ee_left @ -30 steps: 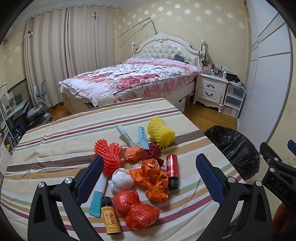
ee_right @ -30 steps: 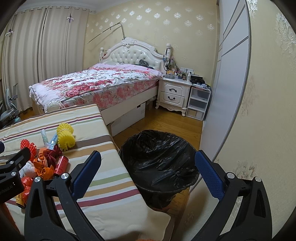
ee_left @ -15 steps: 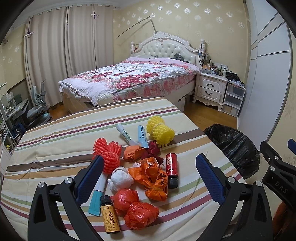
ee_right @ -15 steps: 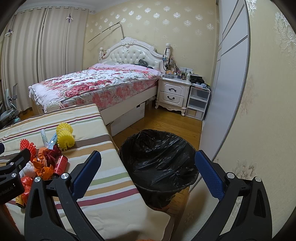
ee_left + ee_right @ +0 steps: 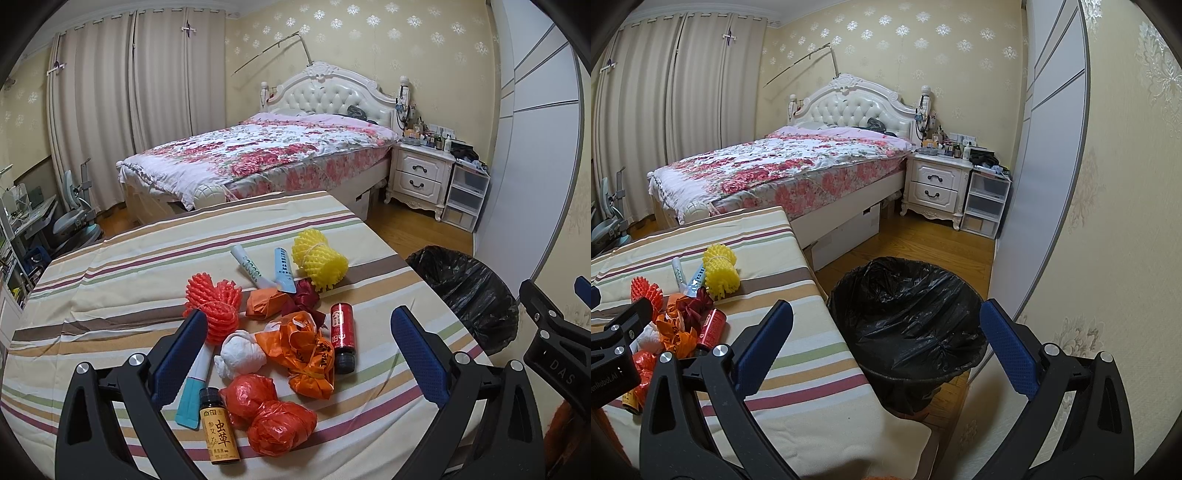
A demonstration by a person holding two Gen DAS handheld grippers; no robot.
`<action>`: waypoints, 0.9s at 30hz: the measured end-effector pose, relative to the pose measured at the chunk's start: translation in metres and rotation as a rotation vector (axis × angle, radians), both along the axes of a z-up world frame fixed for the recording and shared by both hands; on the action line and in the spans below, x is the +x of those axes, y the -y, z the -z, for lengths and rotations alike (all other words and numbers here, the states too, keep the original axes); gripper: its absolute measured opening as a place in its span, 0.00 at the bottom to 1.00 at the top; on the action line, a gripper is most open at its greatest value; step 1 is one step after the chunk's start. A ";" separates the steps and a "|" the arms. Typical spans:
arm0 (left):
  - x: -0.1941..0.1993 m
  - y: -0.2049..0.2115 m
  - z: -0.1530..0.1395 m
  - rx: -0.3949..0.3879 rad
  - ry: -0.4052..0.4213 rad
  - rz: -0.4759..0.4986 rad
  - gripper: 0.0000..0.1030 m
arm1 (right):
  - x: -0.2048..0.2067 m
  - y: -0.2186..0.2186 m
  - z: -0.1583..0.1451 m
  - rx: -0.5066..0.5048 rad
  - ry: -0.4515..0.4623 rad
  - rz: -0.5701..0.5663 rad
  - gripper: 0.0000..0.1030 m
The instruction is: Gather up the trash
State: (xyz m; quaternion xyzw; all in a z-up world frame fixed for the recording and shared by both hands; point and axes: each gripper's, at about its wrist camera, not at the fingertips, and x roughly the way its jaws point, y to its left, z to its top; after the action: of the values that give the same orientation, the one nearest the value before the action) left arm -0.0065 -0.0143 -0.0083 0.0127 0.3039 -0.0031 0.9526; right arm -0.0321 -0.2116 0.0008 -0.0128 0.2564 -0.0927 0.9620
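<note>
1. The trash pile is seen at the lower centre of the left wrist view, on the striped table (image 5: 110,280); bare cloth is left around it toward the upper left, and the table's right edge falls off toward the bin (image 5: 465,291) at the right.
2. In the right wrist view the bin (image 5: 908,314) is shown on the floor just beside the table edge, its black liner open at the top, with bare floor beyond it toward the nightstand (image 5: 938,184).
3. The left gripper (image 5: 295,354) is held with jaws spread wide above the pile, nothing between them; the right gripper (image 5: 886,343) is likewise spread and empty over the bin.
4. Against the earlier frames almost nothing is changed: the pile lies as before and both grippers are kept in nearly the same place.
5. The pile is made up of red bags (image 5: 273,413), an orange bag (image 5: 306,354), a white wad (image 5: 240,354), a red can (image 5: 341,332), a brown bottle (image 5: 218,432), red foam net (image 5: 214,306), yellow foam net (image 5: 319,258) and two tubes (image 5: 251,267).
</note>
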 end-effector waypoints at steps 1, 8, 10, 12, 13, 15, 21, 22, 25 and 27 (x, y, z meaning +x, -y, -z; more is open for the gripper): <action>-0.001 0.000 0.001 0.000 0.000 0.000 0.94 | 0.000 0.000 0.000 0.000 0.000 0.000 0.96; 0.000 0.000 0.000 0.001 -0.001 0.001 0.94 | 0.000 0.003 -0.001 0.001 -0.001 0.001 0.96; -0.002 0.001 0.002 0.002 -0.002 0.001 0.94 | 0.000 0.002 -0.001 0.001 -0.002 0.001 0.96; -0.001 0.001 0.001 0.002 -0.002 0.001 0.94 | -0.001 0.004 -0.001 0.002 -0.003 0.000 0.96; -0.001 0.001 0.001 0.002 -0.002 0.001 0.94 | -0.001 0.004 -0.001 0.002 -0.004 0.000 0.96; -0.001 0.001 0.001 0.002 -0.002 0.001 0.94 | -0.002 0.009 0.002 0.002 -0.006 0.001 0.96; -0.001 0.001 0.001 0.002 -0.002 0.000 0.94 | -0.002 0.010 0.003 0.003 -0.006 0.001 0.96; -0.001 0.001 0.001 0.002 -0.002 0.000 0.94 | -0.003 0.010 0.004 0.003 -0.007 0.001 0.96; 0.000 0.001 0.001 0.001 -0.004 -0.001 0.94 | -0.003 0.011 0.005 0.004 -0.008 -0.001 0.96; -0.002 0.001 0.003 -0.002 -0.007 -0.002 0.94 | -0.004 0.011 0.007 0.005 -0.013 -0.005 0.96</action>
State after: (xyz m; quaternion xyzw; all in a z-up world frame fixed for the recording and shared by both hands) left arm -0.0082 -0.0158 -0.0116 0.0113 0.3075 -0.0026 0.9515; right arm -0.0361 -0.2229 -0.0059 -0.0116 0.2627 -0.0896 0.9606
